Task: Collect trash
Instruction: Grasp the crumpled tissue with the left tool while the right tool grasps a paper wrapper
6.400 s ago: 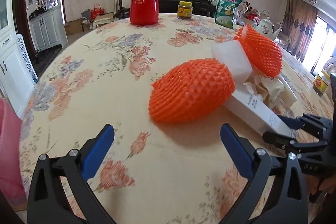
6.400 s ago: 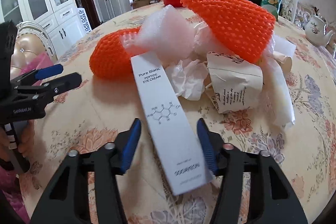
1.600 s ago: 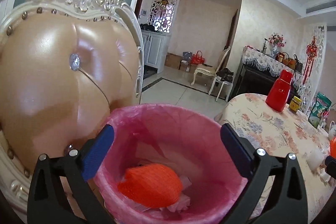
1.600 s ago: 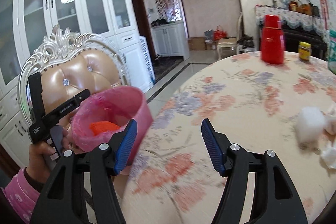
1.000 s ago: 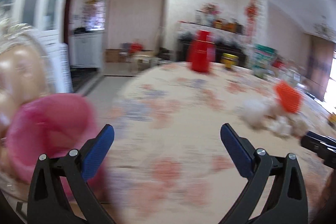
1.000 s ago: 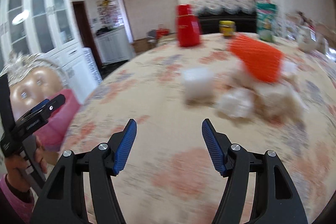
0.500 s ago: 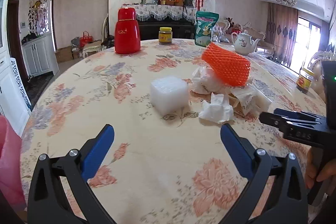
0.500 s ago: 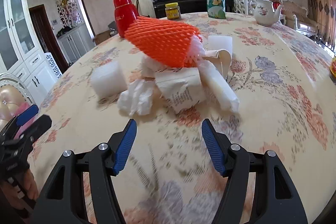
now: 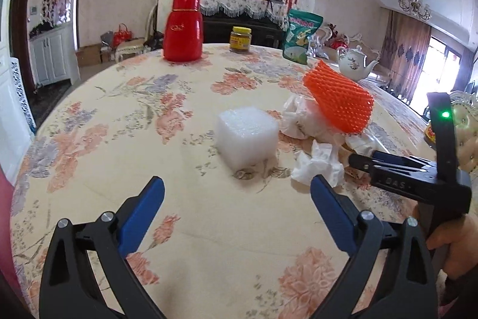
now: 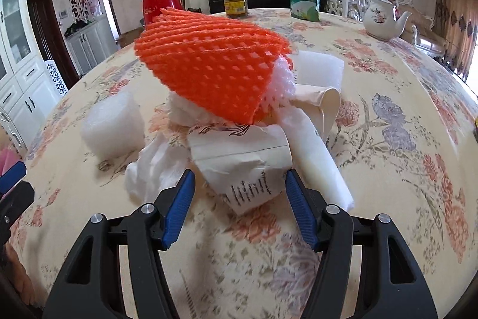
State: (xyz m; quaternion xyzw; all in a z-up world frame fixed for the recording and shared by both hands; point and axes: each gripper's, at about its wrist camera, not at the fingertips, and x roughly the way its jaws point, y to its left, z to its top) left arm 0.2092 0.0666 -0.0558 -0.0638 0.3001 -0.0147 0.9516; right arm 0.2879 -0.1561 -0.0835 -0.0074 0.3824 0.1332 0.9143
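Now centre frame, just ahead of the right gripper (image 10: 239, 199), spread and empty: printed paper cup (image 10: 242, 160), lengthwise toward fingers; left gripper (image 9: 236, 211) open too.

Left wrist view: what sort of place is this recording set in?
Most likely a home dining or living room: a round table under a floral cloth, a sideboard with a fringed cover and flower vase, and a chandelier near curtained windows.

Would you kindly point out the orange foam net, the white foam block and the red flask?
orange foam net (image 10: 215, 71), right wrist view, mesh middle.
white foam block (image 9: 246, 136), left wrist view, front face.
red flask (image 9: 182, 29), left wrist view, body.
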